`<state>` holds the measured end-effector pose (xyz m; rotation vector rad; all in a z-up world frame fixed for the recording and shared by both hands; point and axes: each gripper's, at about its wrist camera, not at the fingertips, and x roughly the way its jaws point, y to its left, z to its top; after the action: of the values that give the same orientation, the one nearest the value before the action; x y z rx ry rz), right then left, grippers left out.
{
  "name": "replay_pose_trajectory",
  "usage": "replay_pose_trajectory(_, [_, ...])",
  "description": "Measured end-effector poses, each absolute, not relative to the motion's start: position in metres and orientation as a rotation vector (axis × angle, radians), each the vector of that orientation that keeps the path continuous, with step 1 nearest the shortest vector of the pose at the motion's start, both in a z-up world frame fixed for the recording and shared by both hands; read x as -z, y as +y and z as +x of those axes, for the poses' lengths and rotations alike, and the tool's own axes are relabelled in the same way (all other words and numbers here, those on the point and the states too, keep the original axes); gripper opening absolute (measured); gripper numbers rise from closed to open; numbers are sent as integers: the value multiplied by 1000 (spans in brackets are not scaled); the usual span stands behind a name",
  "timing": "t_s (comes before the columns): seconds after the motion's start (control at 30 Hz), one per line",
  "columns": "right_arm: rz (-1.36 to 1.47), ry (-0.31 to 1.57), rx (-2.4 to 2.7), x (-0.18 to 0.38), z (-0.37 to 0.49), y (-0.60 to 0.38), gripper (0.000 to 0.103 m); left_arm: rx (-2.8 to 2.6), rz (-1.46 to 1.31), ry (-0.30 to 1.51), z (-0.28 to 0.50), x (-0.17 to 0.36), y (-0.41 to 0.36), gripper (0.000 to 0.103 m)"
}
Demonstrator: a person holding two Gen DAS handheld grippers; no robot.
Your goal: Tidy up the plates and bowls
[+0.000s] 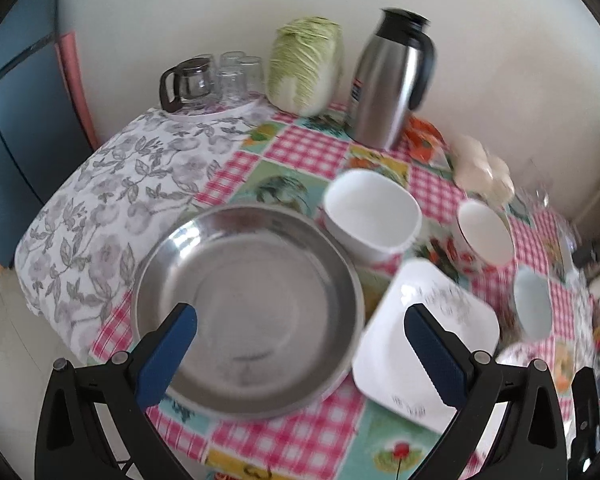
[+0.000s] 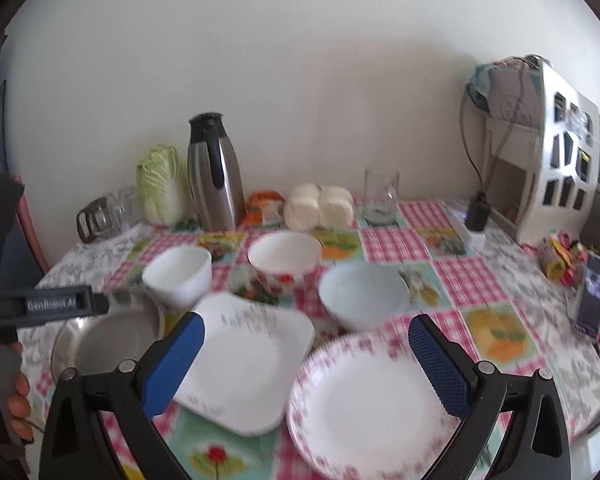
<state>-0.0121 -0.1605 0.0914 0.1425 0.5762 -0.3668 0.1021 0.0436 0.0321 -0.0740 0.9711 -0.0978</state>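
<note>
Between plates (image 2: 244, 364) — open tablecloth (image 2: 496, 320)

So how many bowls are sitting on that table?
4. A big steel bowl at the left, a plain white bowl behind it, a white bowl with a red flower pattern mid-table, and a pale blue bowl to the right. More could be out of view.

A plain white wall (image 2: 300, 60) backs the table (image 2: 480, 280), with a white cabinet (image 2: 560, 168) at right.
</note>
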Motion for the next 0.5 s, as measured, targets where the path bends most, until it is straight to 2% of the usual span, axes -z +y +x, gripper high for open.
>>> replay_pose_trajectory(0.2, [216, 630, 246, -90, 44, -151, 103, 36, -184, 979, 126, -11, 96, 103])
replay_pose_trajectory(0.4, [199, 727, 151, -69, 87, -124, 103, -94, -307, 888, 126, -2, 160, 103])
replay_pose_trajectory(0.5, [216, 789, 119, -54, 107, -110, 103, -138, -315, 948, 132, 12, 181, 103])
